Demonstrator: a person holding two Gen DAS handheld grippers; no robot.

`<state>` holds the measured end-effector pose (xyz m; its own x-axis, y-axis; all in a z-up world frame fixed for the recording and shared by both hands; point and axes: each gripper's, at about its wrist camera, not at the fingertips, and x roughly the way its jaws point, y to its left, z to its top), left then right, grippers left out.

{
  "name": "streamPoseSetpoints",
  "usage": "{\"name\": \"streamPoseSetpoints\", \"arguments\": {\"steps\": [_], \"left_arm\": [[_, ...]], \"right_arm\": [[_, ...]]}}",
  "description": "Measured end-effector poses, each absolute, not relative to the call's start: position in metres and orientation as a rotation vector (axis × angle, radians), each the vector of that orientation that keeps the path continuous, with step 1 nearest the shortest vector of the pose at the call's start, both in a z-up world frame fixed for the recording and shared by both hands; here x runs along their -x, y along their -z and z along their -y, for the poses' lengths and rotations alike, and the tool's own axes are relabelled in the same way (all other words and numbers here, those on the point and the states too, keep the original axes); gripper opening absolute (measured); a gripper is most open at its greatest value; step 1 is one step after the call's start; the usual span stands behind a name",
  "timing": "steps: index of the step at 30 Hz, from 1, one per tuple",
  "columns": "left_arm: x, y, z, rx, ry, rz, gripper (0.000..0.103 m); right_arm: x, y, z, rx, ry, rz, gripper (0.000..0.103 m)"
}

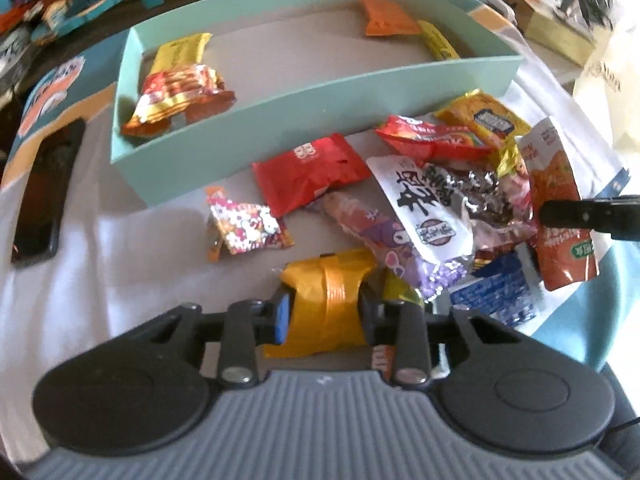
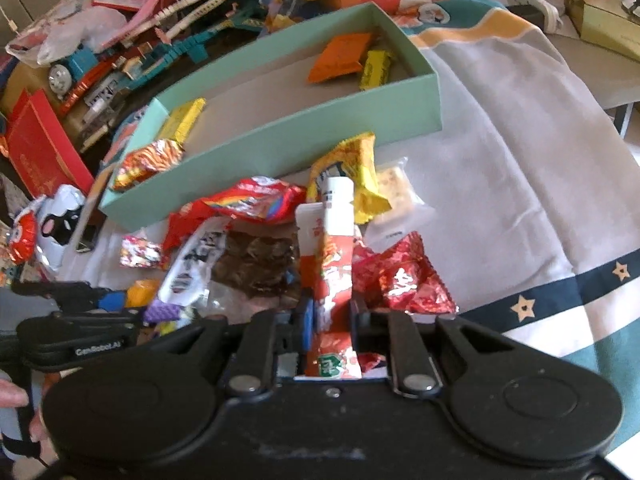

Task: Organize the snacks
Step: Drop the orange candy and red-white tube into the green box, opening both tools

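So the left claw is pinching a yellow packet, the right claw is gripping a red pouch; four snacks are sitting in the green box, the pile near it is waiting.

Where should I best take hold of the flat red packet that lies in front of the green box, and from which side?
Grip the red packet across its short width near the middle, coming from above. It lies flat on the cloth, its near edge is free, and the green box blocks the far side.
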<state>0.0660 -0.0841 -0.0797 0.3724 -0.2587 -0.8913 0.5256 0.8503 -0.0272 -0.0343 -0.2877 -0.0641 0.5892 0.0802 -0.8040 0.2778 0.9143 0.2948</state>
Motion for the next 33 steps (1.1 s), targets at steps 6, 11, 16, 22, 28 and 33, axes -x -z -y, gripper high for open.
{"name": "streamPoseSetpoints", "arguments": {"steps": [6, 11, 16, 22, 28, 33], "left_arm": [[-0.059, 0.055, 0.061, -0.212, 0.516, -1.053, 0.033], [-0.067, 0.028, 0.049, -0.149, 0.506, -1.007, 0.033], [-0.095, 0.005, 0.048, -0.113, 0.487, -0.960, 0.033], [-0.154, -0.014, 0.064, -0.105, 0.454, -0.911, 0.033], [-0.222, -0.006, 0.088, -0.103, 0.398, -0.908, 0.033], [-0.270, 0.016, 0.099, -0.106, 0.355, -0.942, 0.033]], "right_arm": [[0.037, 0.040, 0.295, -0.409, 0.122, -0.878, 0.016], [0.028, 0.024, 0.302, -0.405, 0.119, -0.845, 0.016], [-0.002, 0.012, 0.312, -0.387, 0.108, -0.831, 0.016], [-0.064, -0.006, 0.318, -0.363, 0.081, -0.801, 0.016], [-0.142, -0.009, 0.322, -0.338, 0.051, -0.800, 0.016], [-0.193, 0.009, 0.324, -0.321, 0.050, -0.823, 0.016]]}}
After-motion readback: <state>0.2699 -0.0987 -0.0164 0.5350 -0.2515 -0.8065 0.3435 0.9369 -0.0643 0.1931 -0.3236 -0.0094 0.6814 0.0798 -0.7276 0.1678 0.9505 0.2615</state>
